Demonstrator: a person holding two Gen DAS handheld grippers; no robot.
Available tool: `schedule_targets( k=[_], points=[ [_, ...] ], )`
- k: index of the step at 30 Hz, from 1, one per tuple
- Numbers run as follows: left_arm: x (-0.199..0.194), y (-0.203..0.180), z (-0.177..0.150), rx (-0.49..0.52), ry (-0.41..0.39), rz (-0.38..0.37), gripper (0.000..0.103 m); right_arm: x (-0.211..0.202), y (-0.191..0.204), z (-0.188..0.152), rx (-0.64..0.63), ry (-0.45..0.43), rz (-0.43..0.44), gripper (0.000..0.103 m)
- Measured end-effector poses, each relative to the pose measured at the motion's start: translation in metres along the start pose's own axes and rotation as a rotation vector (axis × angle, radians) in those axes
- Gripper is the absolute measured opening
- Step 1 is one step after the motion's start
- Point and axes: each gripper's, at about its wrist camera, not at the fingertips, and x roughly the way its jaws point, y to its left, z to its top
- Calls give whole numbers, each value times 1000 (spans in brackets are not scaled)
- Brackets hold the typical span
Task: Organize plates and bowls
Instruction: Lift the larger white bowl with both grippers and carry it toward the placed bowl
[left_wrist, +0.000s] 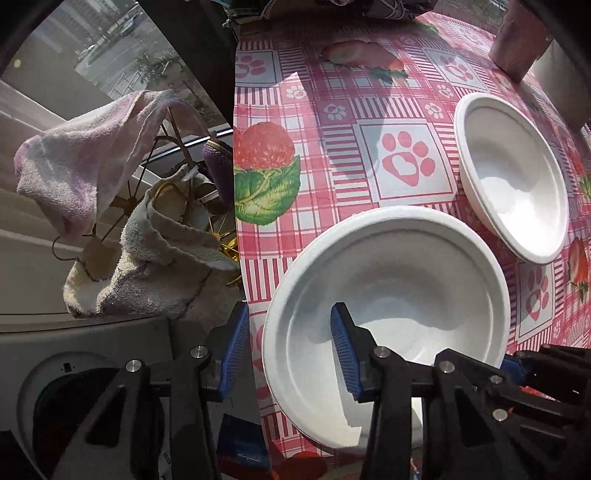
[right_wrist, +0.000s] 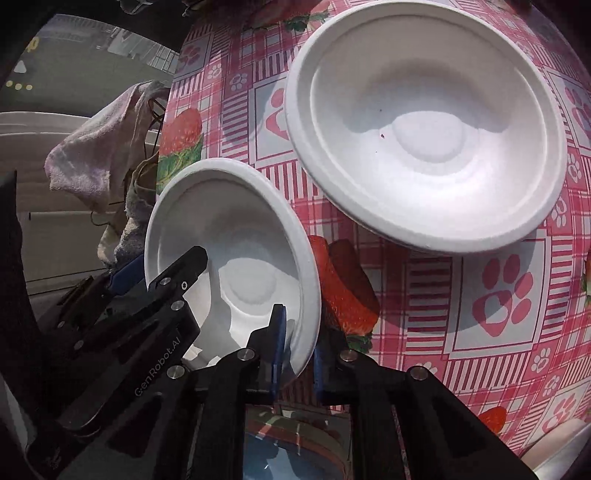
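Two white bowls are on the worktop: one (right_wrist: 236, 258) at its left edge, another (right_wrist: 424, 136) further in. The right claw (right_wrist: 297, 350) is clamped on the edge bowl's rim; the left claw (left_wrist: 288, 354) straddles it, half-closed. Lifting and nesting seem next, needing a level carry.

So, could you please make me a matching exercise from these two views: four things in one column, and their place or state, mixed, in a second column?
Things:
1. right tool
2. left tool
3. far bowl
4. pink towel

Place or state:
A. draped beyond the edge of the tablecloth
B. shut on the rim of the near bowl
C. jaws astride the near bowl's rim, not yet pressing
D. rests on the tablecloth, no tool on it

Pairs: 1-B, 2-C, 3-D, 4-A
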Motion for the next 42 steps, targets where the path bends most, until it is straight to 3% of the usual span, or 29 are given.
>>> schedule_targets(
  k=[5, 14, 20, 29, 33, 40, 42],
  points=[
    [-10, -4, -5, 15, -9, -9, 48, 3, 6, -17, -10, 28, 16, 15],
    [-14, -8, -19, 24, 5, -26, 45, -8, 6, -20, 11, -2, 47, 15],
    [-6, -41, -20, 85, 19, -54, 45, -19, -24, -21, 41, -6, -7, 15],
    [-23, -100, -23, 153, 4, -132, 45, -32, -73, -33, 117, 3, -18, 15],
    [-31, -132, -33, 216, -21, -114, 43, -35, -101, -51, 169, 20, -25, 16],
    [-30, -138, -42, 196, 14, -149, 40, -38, -121, -67, 202, 40, 42, 16],
    [-35, -137, -44, 198, 8, -148, 40, -40, -118, -69, 183, 46, 23, 16]
  ],
)
